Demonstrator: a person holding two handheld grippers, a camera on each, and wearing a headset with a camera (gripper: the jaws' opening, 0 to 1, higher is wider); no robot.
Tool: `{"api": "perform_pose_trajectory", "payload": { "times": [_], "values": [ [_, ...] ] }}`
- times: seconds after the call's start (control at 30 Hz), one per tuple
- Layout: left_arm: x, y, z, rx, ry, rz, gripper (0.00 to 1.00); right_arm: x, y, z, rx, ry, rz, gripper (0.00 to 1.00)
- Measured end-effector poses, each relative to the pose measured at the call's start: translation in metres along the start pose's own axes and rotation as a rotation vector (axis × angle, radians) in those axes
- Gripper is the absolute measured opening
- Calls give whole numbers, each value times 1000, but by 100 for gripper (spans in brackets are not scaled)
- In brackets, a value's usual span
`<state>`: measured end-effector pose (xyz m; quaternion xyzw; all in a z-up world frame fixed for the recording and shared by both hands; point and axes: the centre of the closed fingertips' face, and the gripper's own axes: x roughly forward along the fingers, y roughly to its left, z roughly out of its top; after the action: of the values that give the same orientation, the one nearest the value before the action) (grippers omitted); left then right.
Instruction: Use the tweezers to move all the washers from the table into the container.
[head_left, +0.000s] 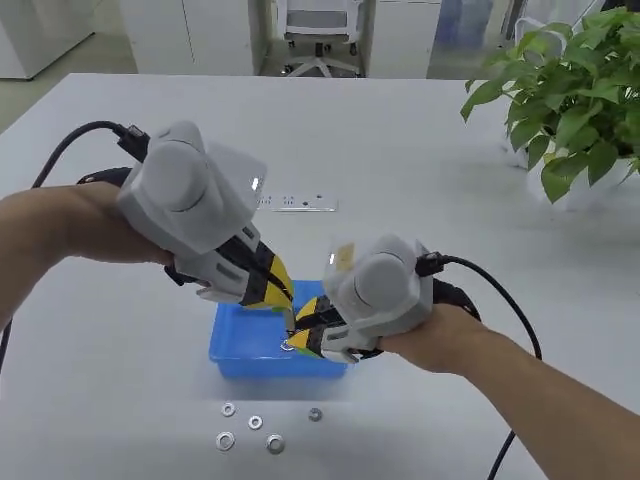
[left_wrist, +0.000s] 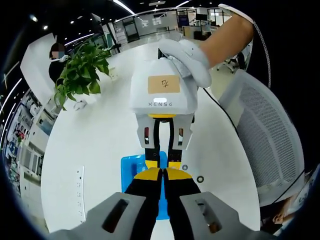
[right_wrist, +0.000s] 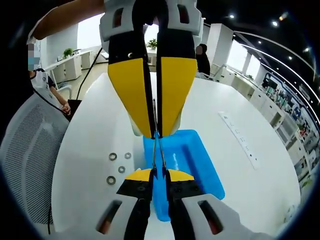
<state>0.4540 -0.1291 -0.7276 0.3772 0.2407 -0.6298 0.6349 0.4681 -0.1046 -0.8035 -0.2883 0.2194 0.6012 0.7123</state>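
Left gripper and right gripper meet tip to tip over the blue container, both clenched on the thin metal tweezers, which run straight from one pair of yellow jaws to the other. The tweezers hang above the container's left side in the right gripper view. Five washers lie loose on the white table, just beside the container's near wall in the head view and apart from both grippers. In the left gripper view the right gripper's white body reads "XENSE", with a tan sticker above it whose handwriting I cannot read. A marked strip lies beyond the container, its print too small to tell
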Motion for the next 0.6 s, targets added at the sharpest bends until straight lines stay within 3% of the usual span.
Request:
{"api": "perform_pose_trajectory", "payload": {
  "times": [0.6],
  "values": [
    [22, -21, 4, 2, -10, -53, 6, -3, 22, -22, 33, 0, 11, 12]
  ]
}}
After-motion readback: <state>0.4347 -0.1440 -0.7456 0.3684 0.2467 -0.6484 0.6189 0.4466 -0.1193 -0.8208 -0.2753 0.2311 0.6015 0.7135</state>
